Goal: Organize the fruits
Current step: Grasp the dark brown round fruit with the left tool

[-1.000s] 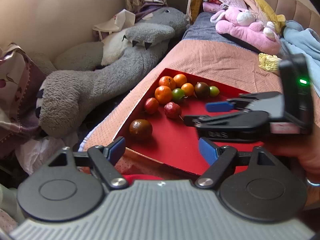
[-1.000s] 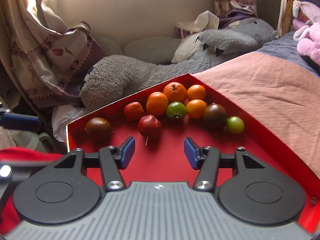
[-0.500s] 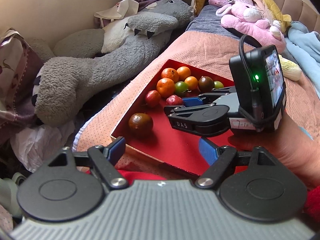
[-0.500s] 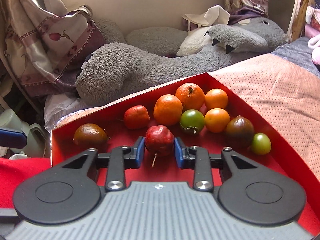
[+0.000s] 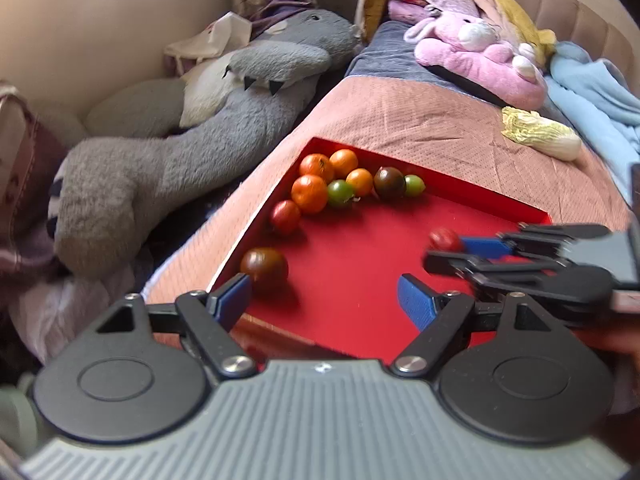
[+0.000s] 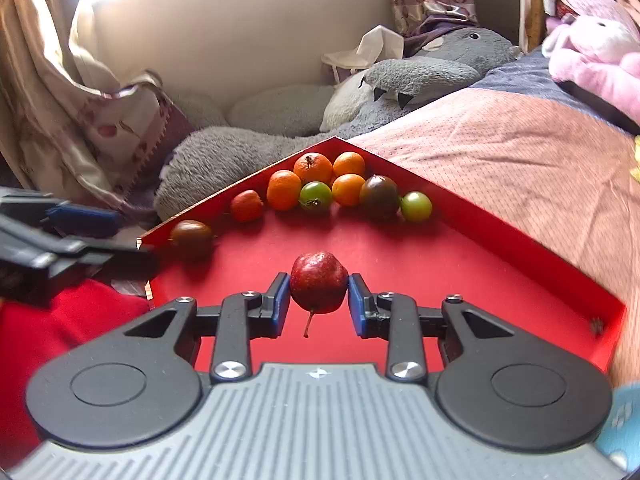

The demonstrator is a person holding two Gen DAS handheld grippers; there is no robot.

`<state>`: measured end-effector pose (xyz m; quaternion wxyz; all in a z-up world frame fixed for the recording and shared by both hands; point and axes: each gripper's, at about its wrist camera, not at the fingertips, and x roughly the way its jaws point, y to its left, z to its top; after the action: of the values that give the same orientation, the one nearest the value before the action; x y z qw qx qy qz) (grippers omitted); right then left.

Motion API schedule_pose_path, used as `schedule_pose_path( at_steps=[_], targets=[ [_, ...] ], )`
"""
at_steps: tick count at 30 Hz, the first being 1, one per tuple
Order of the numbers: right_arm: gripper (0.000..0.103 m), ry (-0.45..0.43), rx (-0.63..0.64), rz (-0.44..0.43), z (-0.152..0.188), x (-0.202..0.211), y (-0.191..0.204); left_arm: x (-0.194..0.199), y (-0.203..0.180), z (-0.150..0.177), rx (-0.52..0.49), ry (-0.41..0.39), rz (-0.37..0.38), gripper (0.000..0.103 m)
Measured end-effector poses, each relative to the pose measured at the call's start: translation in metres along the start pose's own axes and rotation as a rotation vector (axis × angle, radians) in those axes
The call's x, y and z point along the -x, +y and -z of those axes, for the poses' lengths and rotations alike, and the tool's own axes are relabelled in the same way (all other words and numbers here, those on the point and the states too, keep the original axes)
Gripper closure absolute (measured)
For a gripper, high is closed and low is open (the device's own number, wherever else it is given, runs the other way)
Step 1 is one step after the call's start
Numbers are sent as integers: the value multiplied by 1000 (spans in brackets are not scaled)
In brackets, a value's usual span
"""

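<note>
**Red fruit gripped, lifted off tray — placement pending**

Your right gripper [image 6: 319, 300] has its fingers clamped on the small red fruit [image 6: 319, 282], stem hanging down, pads pressing both sides. The fruit looks clear of the red tray [image 6: 500, 248] floor, over the open middle of it, well apart from the rest. So: pick looks done, you're in the carry step.

Other fruits sit in the tray's far corner: orange ones [image 6: 313, 167] clustered touching, a green one [image 6: 316, 197] among them, a dark one [image 6: 379, 196] with another green [image 6: 416, 206] beside it, a red one [image 6: 247, 205] along the left wall, and a brownish one [image 6: 192, 235] alone near the left corner.

Next move, my guess: carry the red fruit beside the other red one and let go low so it doesn't roll. Which grouping is intended, I can't tell.

Your left gripper [image 5: 324, 300] has fingers wide apart, nothing between them, angled down over the tray's near edge close to the brownish fruit. The right gripper also points down and forward. The tray lies on the bed [image 6: 500, 140].
</note>
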<state>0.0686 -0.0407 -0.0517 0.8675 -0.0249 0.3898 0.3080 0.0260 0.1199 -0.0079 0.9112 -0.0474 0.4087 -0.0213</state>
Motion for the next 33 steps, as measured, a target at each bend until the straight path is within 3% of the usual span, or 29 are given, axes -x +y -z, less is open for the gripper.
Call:
schedule_pose_path(
  at_steps=[1,3,12,23,33],
  targets=[
    [67,-4,-12,-7,3,6,0,-2,0,-3,-14,-1,5,28],
    [67,-4,-33,-25,9,13,-2,-10,2,-10,-30,26,1,30],
    [67,1,-55,-44,10,26,8,-46,30,-21,39,212,36,54],
    [67,-6,-78,-61,6,33,7,-72,38,-28,5,335,-66,53],
    [67,-9,-106,-41,10,42,-3,-98,39,-38,-53,426,-42,54]
  ],
)
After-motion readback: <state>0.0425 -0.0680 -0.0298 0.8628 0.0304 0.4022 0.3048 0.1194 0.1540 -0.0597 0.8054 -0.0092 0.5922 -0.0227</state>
